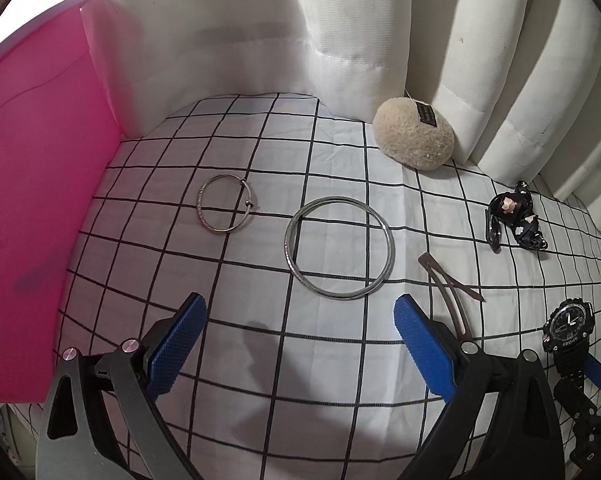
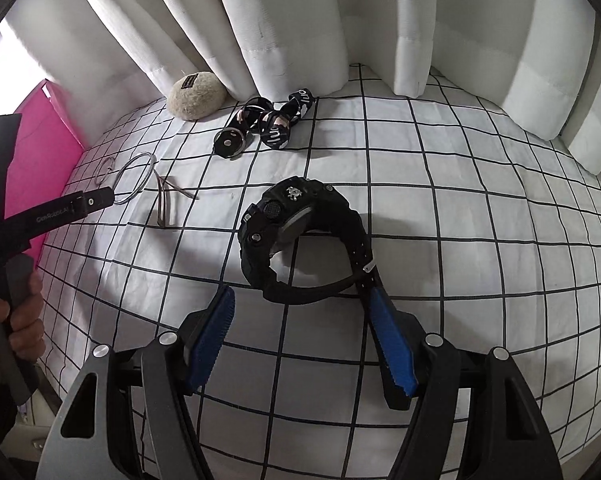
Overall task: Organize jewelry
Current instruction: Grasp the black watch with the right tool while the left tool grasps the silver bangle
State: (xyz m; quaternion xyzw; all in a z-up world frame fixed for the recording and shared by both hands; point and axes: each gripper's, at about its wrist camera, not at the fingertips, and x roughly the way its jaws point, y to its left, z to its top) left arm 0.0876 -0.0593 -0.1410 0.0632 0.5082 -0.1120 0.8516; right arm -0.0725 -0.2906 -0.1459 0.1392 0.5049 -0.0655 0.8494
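Your right claw (image 2: pixel 300 334) is spread, the black watch (image 2: pixel 300 236) just ahead, its strap (image 2: pixel 362 272) touching the right finger. It looks chunky, stiff-cased, with a rubbery strap: pinch the strap loop, not the face.

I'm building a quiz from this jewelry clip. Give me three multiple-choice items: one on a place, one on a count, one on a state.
1. Where does the black watch lie?
A. just ahead of the right hand-held gripper
B. on the pink board
C. inside the larger bangle

2. How many metal bangles are on the checked cloth?
A. one
B. two
C. four

3. The left hand-held gripper is:
A. shut on a bangle
B. shut on the watch
C. open

Answers: 1 A, it sits near the blue fingers. 2 B, a larger bangle and a smaller bangle. 3 C, jaws apart, holding nothing.
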